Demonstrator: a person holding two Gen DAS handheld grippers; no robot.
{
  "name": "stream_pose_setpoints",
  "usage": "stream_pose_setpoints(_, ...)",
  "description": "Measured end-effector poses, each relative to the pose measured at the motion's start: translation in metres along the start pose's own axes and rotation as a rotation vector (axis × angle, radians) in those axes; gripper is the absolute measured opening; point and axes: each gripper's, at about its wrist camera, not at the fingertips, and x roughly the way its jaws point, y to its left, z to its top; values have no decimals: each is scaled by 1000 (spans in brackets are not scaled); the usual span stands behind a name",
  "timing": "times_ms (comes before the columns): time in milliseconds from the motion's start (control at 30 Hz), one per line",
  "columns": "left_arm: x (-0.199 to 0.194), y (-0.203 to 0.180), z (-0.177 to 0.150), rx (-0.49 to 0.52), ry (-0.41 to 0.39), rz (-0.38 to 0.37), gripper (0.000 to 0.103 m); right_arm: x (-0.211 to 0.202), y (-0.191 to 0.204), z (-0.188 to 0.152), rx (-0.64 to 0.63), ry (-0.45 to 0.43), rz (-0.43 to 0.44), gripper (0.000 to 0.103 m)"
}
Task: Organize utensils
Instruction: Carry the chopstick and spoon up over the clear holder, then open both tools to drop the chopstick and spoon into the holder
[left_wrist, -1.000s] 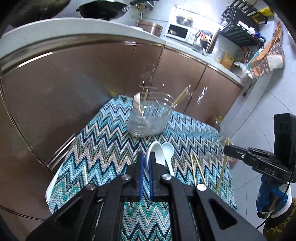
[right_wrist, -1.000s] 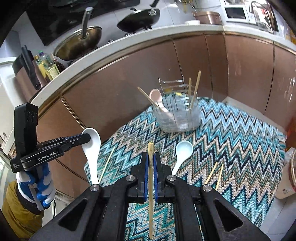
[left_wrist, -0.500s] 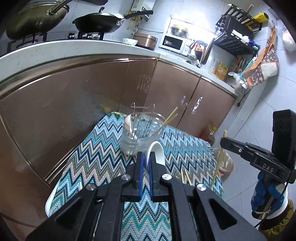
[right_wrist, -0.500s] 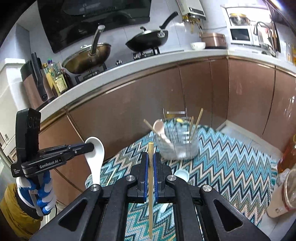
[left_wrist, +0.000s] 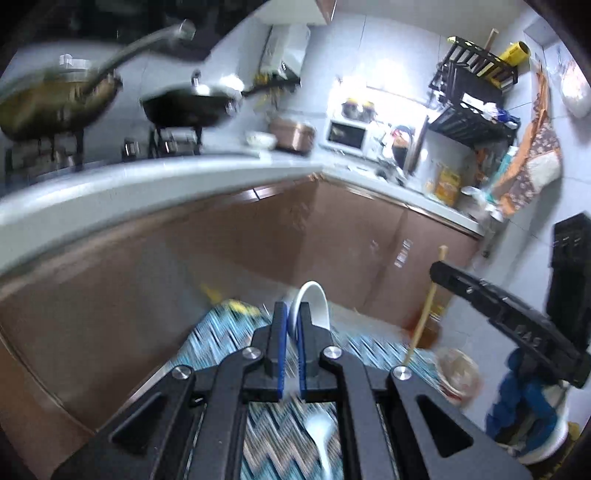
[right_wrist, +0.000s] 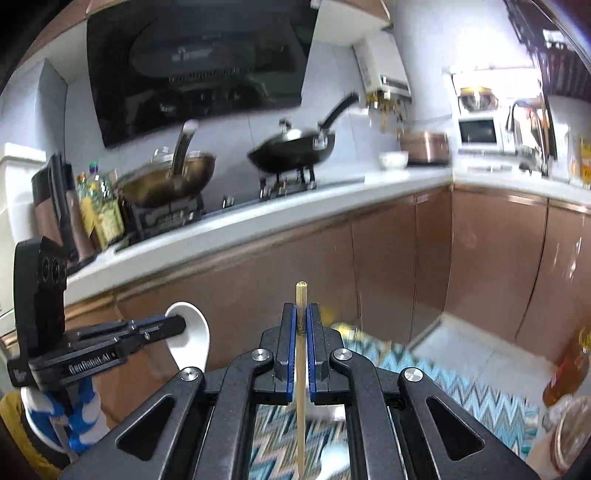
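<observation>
1. Plainly, the left gripper (left_wrist: 291, 314) was clamped on a white spoon (left_wrist: 312, 302), whose bowl rose above the blue pads and curved over to the right of them.
2. Seen from the right wrist camera, that same gripper (right_wrist: 173, 326) reached in from the left edge with the spoon (right_wrist: 192, 343) pinched at its tip, the bowl hanging below the jaws.
3. The right gripper (right_wrist: 302, 317) was closed on a chopstick (right_wrist: 301, 295), which stood upright between the pads, its blunt end poking out above them and its length running down past the bottom of the frame.
4. From the left wrist camera, the right gripper (left_wrist: 439, 271) came in from the right side, the chopstick (left_wrist: 424, 317) slanting down out of its tip.
5. A zigzag cloth (left_wrist: 218, 332) in teal and white lay below both grippers, blurred.
6. A second white spoon (left_wrist: 321, 435) lay on the cloth, seen under the left gripper's frame.
7. Brown cabinets (right_wrist: 406, 251) stood behind the cloth under a white counter (right_wrist: 295, 206).
8. Two pans sat on the stove: a brassy wok (right_wrist: 170, 181) and a black pan (right_wrist: 291, 151).
9. A gloved hand (right_wrist: 74, 413) in blue and white held the left gripper's handle.
</observation>
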Motion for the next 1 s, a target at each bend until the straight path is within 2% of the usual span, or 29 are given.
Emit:
stream_pose_setpoints(200,44,-20,5,93,-129,165,4,33,-10,19,-18,-132,2,5)
stream_pose_setpoints(267,64,-26,-2,127,-156,215,4,48,-14,17,-21,-139,-1,5)
stream_pose_setpoints(367,92,-28,-13,125,-168,257,4,72,-24,10,-14,-138,-9,5)
stream_pose_setpoints(633,143,-19,-40,67,-160,335,4,116,-48,-16,-9,-125,-47,5)
stream_pose_setpoints(833,155,-25,-52,78,-159,359,4,129,-55,-26,2,-125,-53,5)
stream_pose_setpoints(1000,160,-24,-53,74,-153,360,4,124,-55,-23,3,-138,-35,5)
